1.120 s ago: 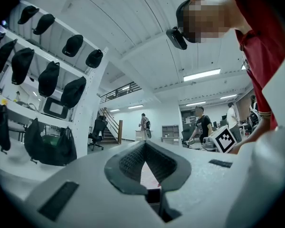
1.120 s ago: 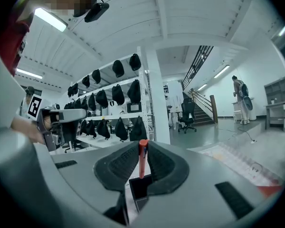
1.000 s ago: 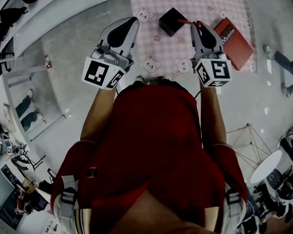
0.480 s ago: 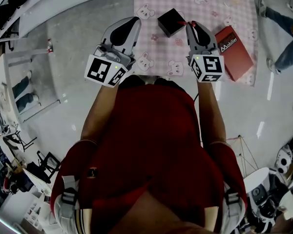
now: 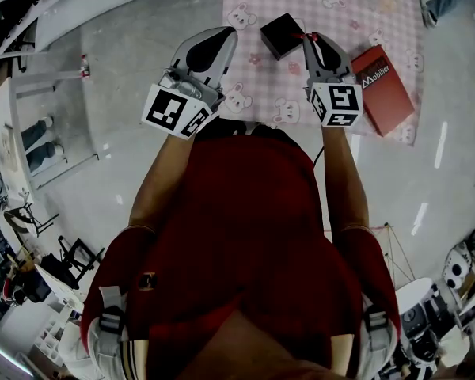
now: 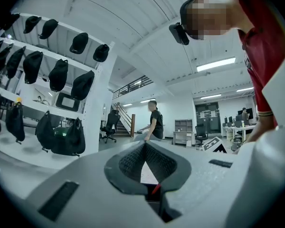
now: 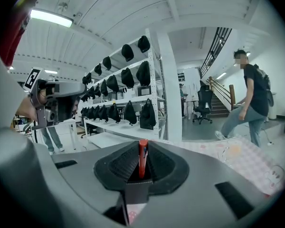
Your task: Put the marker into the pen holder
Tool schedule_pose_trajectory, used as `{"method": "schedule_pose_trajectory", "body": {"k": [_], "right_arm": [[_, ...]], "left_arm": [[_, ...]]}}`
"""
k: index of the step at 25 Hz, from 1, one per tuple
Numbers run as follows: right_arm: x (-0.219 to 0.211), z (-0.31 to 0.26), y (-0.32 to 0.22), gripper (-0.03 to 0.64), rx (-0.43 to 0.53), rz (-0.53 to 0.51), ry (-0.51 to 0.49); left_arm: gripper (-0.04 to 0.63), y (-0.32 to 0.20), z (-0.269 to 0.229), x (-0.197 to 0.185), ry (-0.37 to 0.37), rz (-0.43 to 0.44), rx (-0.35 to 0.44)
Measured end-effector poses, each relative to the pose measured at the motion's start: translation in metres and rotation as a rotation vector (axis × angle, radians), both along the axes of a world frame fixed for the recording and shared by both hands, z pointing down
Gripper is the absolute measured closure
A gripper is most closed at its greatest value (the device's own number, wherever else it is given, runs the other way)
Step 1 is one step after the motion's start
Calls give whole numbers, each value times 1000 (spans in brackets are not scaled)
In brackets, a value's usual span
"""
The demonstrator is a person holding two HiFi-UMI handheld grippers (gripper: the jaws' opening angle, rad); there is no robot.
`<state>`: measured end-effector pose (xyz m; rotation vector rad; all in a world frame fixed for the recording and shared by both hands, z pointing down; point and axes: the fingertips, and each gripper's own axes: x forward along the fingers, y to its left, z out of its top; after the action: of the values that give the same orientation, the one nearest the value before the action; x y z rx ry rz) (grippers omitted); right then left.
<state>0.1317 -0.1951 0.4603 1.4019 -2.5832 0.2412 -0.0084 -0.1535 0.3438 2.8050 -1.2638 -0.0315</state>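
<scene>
My right gripper (image 5: 312, 41) is shut on a red marker (image 7: 142, 158), which stands upright between the pads in the right gripper view. The marker's tip (image 5: 301, 35) shows beside the right edge of the black square pen holder (image 5: 282, 35), which stands on the pink checked mat (image 5: 332, 6). In the right gripper view the holder (image 7: 137, 192) lies just below the marker. My left gripper (image 5: 218, 39) hangs over the mat's left edge, left of the holder, shut with nothing in it; its tips (image 6: 145, 145) meet.
A red book (image 5: 385, 77) lies on the mat to the right of my right gripper. The mat lies on a grey floor (image 5: 127, 70). Shelves with black bags (image 7: 128, 113) stand to the left. A person (image 7: 249, 99) walks nearby.
My right gripper has edged left with the marker, closer to the pen holder. The left gripper has barely shifted. A person's legs at the right have moved up and out of the head view.
</scene>
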Motion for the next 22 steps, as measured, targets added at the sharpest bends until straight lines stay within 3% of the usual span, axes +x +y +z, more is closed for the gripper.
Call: {"method": "schedule_pose_trajectory", "body": {"k": [22], "right_arm": [[-15,57,-15,565,-76,9,87]], "left_arm": [[589,-14,9,-25,-22,48,-28]]}}
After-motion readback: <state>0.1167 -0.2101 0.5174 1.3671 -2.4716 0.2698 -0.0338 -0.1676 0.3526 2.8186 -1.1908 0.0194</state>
